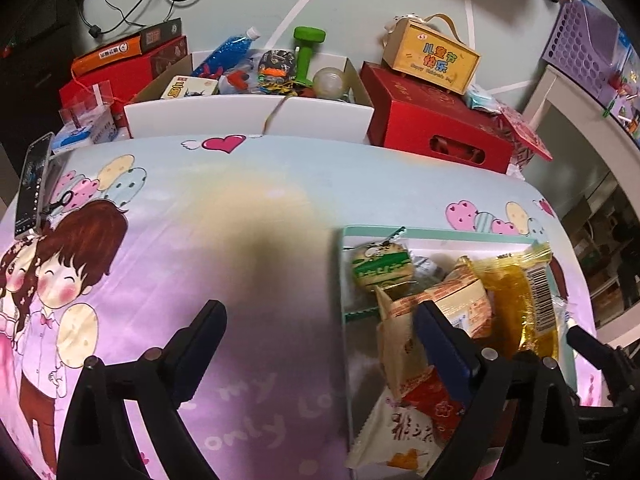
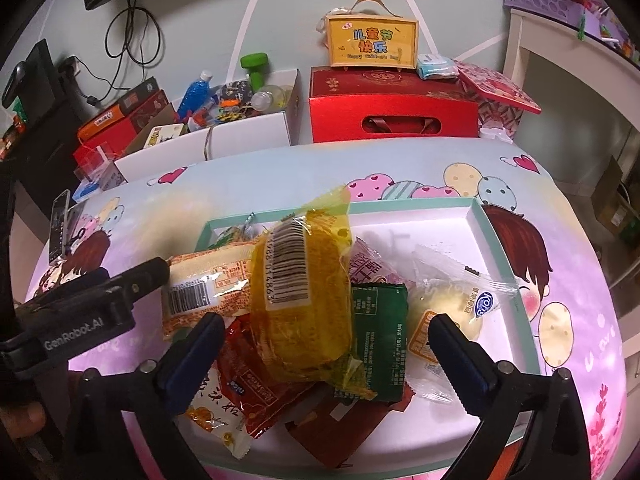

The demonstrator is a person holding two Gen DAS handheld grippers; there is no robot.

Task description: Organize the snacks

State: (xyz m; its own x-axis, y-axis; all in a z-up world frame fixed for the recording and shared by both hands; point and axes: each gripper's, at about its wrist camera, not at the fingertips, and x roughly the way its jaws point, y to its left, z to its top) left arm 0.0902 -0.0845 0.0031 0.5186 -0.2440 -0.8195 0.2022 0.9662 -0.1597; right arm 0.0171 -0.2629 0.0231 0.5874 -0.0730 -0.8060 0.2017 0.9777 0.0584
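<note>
1. Both grippers, left gripper (image 1: 320, 344) and right gripper (image 2: 326, 354), hang wide open, gripping nothing.
2. Mint-rimmed white cardboard tray (image 2: 494, 240) on the cartoon-print cloth (image 1: 240, 280) holds every snack visible.
3. Yellow crinkly packet (image 2: 304, 304) tops the heap.
4. Green foil sachet (image 2: 378, 332) lies beneath; piled, unsorted, so gathering looks complete.

Translucent yellow snack packet (image 2: 304, 300) with a white barcode label, dark green packet (image 2: 378, 336), red packet (image 2: 256, 396), mint-edged white tray (image 2: 494, 240), pink-and-blue cartoon table cloth (image 1: 200, 220) with hearts, red gift box (image 2: 392, 116), green dumbbell (image 1: 307, 54)
</note>
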